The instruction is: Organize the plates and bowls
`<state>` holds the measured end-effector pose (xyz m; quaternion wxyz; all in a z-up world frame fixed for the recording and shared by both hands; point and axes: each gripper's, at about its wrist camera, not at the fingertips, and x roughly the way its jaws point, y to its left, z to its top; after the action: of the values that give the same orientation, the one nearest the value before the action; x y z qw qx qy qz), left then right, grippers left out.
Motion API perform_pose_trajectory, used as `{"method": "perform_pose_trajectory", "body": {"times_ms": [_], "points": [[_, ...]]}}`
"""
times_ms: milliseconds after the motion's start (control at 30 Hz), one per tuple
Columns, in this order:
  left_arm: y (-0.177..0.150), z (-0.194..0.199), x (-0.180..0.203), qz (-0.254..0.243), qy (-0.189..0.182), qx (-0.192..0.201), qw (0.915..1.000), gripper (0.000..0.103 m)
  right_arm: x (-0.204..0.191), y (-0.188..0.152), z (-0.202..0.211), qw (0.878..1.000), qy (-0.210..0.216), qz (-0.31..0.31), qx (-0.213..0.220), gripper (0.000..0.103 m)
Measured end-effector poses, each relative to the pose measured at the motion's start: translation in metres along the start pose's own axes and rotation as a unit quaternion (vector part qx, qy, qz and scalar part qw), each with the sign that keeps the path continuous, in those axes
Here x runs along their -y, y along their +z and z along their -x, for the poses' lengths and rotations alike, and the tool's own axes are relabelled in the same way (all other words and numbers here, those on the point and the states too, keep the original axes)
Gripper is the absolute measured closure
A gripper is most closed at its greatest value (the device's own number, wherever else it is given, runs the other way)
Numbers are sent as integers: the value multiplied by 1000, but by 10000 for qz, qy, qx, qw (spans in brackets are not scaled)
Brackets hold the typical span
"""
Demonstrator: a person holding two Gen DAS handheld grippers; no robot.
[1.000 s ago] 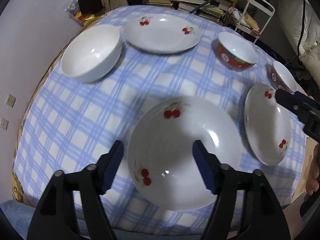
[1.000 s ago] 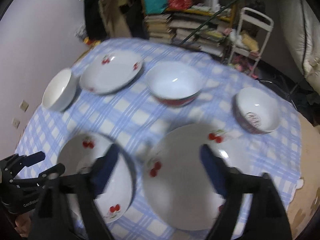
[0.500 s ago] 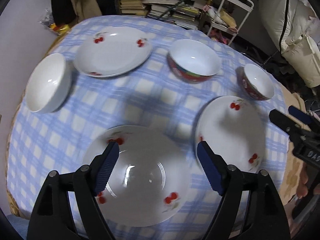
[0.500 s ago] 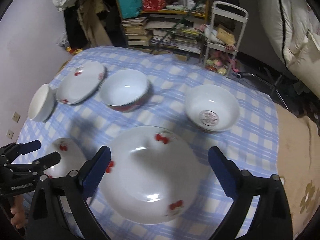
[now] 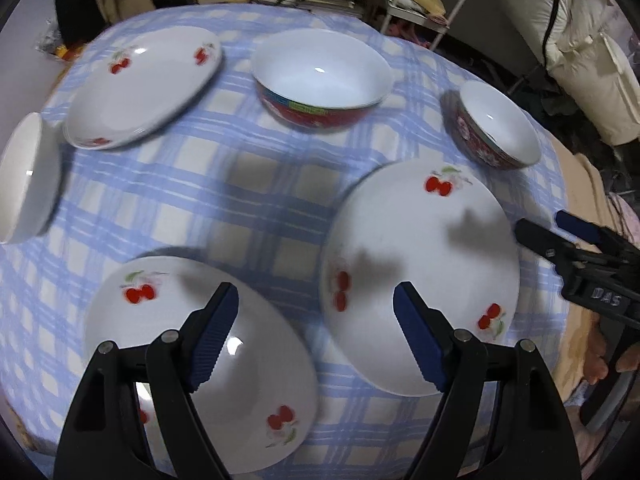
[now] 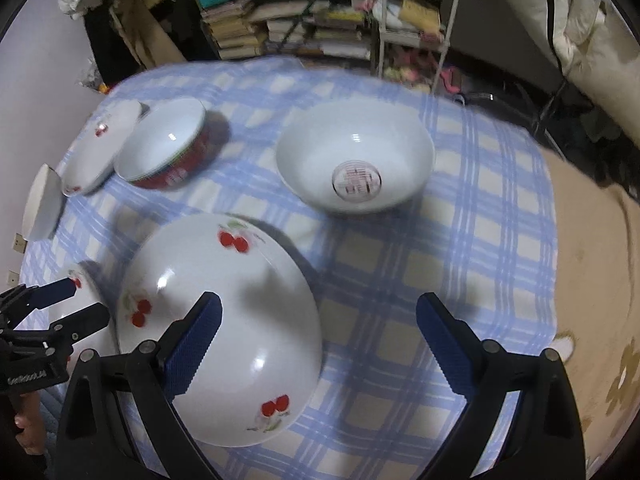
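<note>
Both wrist views have swung rightward across the counter [image 5: 248, 184] since the earlier frames: the near cherry plate [image 5: 200, 364], formerly centred under the left gripper [image 5: 316, 336], now lies below its left finger, and the second cherry plate [image 5: 420, 276] has come in beneath its right finger. That second plate sits just beside the near one, apart from it, on the blue checked cloth; in the right wrist view the same plate [image 6: 220, 328] lies under the left finger of the right gripper [image 6: 320, 344]. Both grippers are spread wide and hold nothing. Further out stand a third cherry plate [image 5: 144, 84], a large red bowl [image 5: 320, 80], a small red bowl [image 5: 496, 124], and a white bowl [image 5: 24, 184] at the left edge; the right wrist view shows the small bowl [image 6: 356, 160] with a red emblem inside. Assessment: the task is at its approach stage, nothing yet stacked. The likely next move is to close one gripper on a plate rim and set that plate upon its neighbour; this calls for a low, edge-on approach, since the rims lie flat against the cloth.
</note>
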<state>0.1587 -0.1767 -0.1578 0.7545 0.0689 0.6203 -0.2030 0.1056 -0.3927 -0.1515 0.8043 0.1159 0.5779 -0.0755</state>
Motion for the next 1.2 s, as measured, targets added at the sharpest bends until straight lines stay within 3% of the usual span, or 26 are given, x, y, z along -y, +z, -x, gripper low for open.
{"method": "perform_pose_trajectory", "body": {"times_ms": [100,200,333,467,500,667,900,1200], "points": [[0,-7,3,-21,-289,-77,9996,24,4,-2,-13,9995,121,-82,-274,1],[1,-14,7,-67,-281,-115,9995,25,5,-5,-20,9989,223,-113,-406,6],[3,-23,8,3,-331,-209,9992,30,3,-8,-28,9972,380,-114,-633,27],[3,-30,4,138,-427,-286,9986,57,-1,-12,-41,9936,645,-69,-920,54],[2,-33,4,163,-427,-313,9985,66,-1,-13,-43,9931,680,-64,-956,57],[3,-42,10,-24,-29,-331,9994,79,-2,-15,-47,9933,577,-18,-1005,74],[-1,-52,6,274,11,-322,9991,78,1,-18,-47,9937,546,-81,-971,80],[-5,-53,13,30,31,-384,9993,77,12,-15,-41,9926,713,-230,-958,83]]}}
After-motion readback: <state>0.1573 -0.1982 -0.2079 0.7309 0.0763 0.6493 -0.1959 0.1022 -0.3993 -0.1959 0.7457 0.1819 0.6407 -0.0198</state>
